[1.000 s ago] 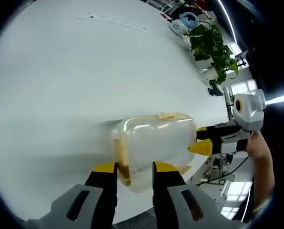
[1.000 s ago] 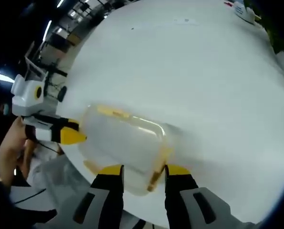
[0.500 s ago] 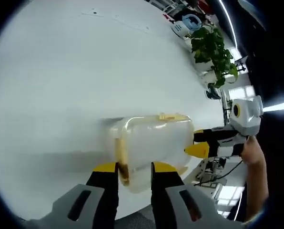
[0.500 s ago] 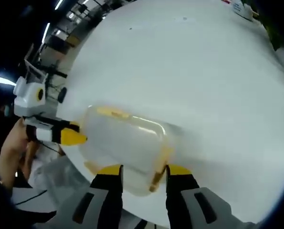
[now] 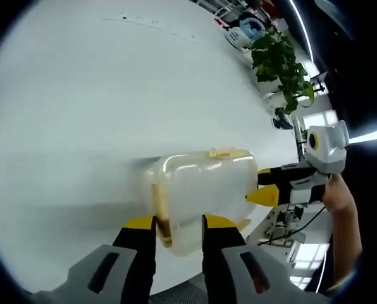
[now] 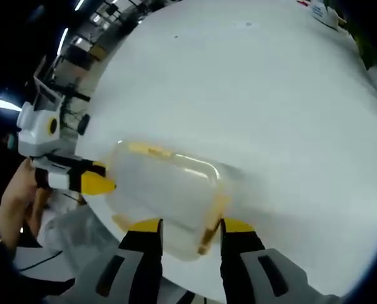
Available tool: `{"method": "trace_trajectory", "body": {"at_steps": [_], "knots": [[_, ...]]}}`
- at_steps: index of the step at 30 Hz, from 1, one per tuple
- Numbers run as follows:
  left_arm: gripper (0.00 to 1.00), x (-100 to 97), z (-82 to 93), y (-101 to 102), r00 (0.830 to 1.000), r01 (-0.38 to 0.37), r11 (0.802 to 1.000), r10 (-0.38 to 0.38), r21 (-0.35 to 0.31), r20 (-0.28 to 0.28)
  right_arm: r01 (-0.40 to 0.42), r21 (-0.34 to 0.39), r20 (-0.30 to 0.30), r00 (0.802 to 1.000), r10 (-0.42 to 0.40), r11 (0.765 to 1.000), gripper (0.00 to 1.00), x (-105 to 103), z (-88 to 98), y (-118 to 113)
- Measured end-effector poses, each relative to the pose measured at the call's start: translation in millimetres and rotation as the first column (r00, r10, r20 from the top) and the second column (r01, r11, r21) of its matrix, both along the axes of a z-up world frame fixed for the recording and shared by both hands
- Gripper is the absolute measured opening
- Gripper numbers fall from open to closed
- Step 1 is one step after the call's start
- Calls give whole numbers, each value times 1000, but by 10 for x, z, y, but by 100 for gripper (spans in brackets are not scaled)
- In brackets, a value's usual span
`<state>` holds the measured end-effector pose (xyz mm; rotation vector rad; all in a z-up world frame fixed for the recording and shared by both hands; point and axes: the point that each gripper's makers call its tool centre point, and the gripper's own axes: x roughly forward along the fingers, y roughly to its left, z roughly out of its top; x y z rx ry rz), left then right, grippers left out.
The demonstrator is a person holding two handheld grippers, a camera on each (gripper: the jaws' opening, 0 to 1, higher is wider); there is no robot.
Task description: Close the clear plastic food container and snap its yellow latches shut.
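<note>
Nearest in the left gripper view, the left gripper (image 5: 179, 223) rises from 6 o'clock with its yellow-tipped jaws a little apart, straddling the near short end of the clear plastic food container (image 5: 204, 190); a yellow latch (image 5: 159, 209) sits at that end, but I cannot tell whether the tips press it or merely bracket it. The right gripper view mirrors this: the right gripper (image 6: 190, 225) comes up from 6 o'clock, jaws parted about as far, flanking the opposite end, where another yellow latch (image 6: 212, 215) runs down the wall. The container lies on the white table (image 5: 100, 95) near its edge, lid seated on top, with a long-side latch (image 5: 225, 152) toward 12 o'clock of the box. So the lid looks closed and the latching step is in hand. The next move likely calls for pushing each end latch inward and down until it clicks, both grippers bracing against each other. Farther off, potted plants (image 5: 278, 63) stand near 2 o'clock.
</note>
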<state>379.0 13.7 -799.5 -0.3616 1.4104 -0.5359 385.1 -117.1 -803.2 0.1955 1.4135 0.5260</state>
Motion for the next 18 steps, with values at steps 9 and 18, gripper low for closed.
{"method": "trace_trajectory", "body": {"at_steps": [9, 18], "knots": [[29, -26, 18, 21, 995, 76, 997, -76, -8, 65, -124, -18, 112, 986, 125, 992, 35, 16, 46, 5], [35, 157, 182, 72, 988, 81, 997, -81, 2, 129, -163, -40, 171, 971, 167, 986, 35, 146, 244, -8]]}}
